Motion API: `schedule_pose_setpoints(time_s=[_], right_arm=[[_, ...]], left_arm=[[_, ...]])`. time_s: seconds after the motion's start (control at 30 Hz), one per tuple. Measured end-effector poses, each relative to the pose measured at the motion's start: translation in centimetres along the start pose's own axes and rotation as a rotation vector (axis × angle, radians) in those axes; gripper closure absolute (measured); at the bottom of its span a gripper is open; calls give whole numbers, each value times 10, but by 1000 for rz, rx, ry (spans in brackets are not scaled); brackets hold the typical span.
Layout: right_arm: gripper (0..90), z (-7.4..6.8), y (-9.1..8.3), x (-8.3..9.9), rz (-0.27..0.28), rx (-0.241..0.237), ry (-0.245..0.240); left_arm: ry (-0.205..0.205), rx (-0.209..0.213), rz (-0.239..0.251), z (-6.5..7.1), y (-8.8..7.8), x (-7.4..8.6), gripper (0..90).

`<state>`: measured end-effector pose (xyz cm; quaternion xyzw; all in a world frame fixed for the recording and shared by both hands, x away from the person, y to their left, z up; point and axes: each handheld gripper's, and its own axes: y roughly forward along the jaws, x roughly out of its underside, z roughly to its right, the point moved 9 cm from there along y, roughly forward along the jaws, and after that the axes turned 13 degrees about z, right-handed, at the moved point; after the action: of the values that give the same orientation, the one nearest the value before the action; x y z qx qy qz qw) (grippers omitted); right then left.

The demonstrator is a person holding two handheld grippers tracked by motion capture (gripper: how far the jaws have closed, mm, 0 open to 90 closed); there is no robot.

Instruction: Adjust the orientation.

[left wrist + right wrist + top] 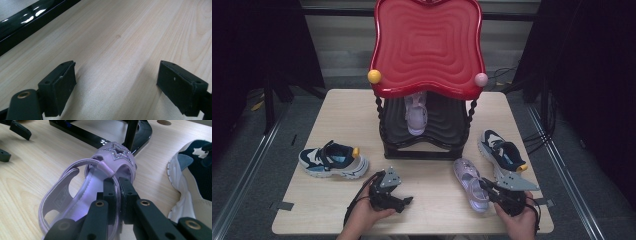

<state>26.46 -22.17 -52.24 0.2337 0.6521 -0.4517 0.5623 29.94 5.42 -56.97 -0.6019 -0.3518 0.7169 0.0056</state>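
Observation:
A lilac sandal [469,187] with a glittery star lies on the table near the front right. My right gripper [486,186] is shut on it; in the right gripper view the two jaws [117,182] pinch the sandal [75,195] at its strap, close to the toe piece. A matching lilac sandal [416,114] stands on the lower shelf of the rack [427,47]. My left gripper [408,201] rests low over bare wood at the front centre. It is open [116,82] with nothing between its pads.
The rack has a red wavy top and a black base [100,135] just beyond the held sandal. A blue-and-white sneaker [333,161] lies at the left, its mate [503,151] right beside the sandal. The table [125,37] ends near both hands.

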Motion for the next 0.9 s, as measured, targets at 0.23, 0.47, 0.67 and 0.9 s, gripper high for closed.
schedule_pose_setpoints(time_s=[0.23,0.47,0.67,0.9], right_arm=[[850,-5,-2,-7,21,-7,-5],[850,-9,-4,-16,39,-14,-19],[851,-10,-7,-21,37,-22,-25],[851,-12,-10,-31,48,-34,-29]], left_arm=[[1,0,0,0,0,0,149],[1,1,2,0,0,0,149],[0,0,0,0,0,0,149],[1,1,2,0,0,0,149]])
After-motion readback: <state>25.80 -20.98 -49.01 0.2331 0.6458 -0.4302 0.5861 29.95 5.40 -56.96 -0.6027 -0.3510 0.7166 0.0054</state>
